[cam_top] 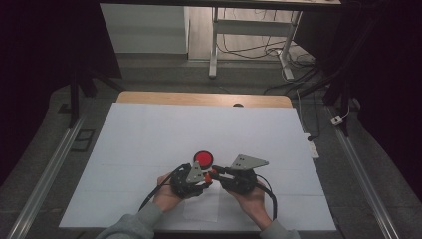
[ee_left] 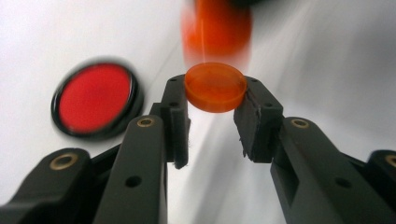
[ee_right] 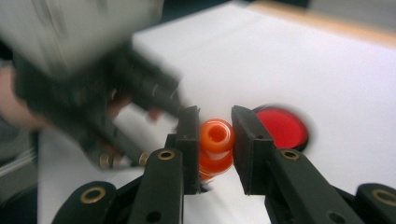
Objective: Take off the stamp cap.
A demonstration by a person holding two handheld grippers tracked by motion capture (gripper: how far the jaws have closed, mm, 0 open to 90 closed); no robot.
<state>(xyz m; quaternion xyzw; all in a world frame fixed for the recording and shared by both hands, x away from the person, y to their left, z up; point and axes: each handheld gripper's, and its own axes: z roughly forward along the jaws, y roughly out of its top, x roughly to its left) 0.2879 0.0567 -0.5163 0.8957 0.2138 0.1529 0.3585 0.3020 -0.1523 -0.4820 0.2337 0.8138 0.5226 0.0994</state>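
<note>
My left gripper (ee_left: pixel 215 93) is shut on a flat round orange cap (ee_left: pixel 215 86), held by its rim between the pads. My right gripper (ee_right: pixel 215 122) is shut on a small orange container (ee_right: pixel 216 140) with an open round mouth, which appears blurred just behind the cap (ee_left: pixel 215 30). In the high view the left gripper (cam_top: pixel 205 180) and right gripper (cam_top: pixel 215 172) meet tip to tip above the near middle of the table. A red disc in a black rim (cam_top: pixel 203 159) lies flat on the sheet just beyond them, also seen as the red disc (ee_left: pixel 95 100) and the red disc (ee_right: pixel 281 127).
A white sheet (cam_top: pixel 149 134) covers the table, whose wooden far edge (cam_top: pixel 199 98) is bare. Beyond it are white desk legs (cam_top: pixel 214 45) and cables on the floor (cam_top: pixel 298 84). Metal rails (cam_top: pixel 54 164) run along both sides. A small clear rectangle (cam_top: pixel 201 211) lies near the front edge.
</note>
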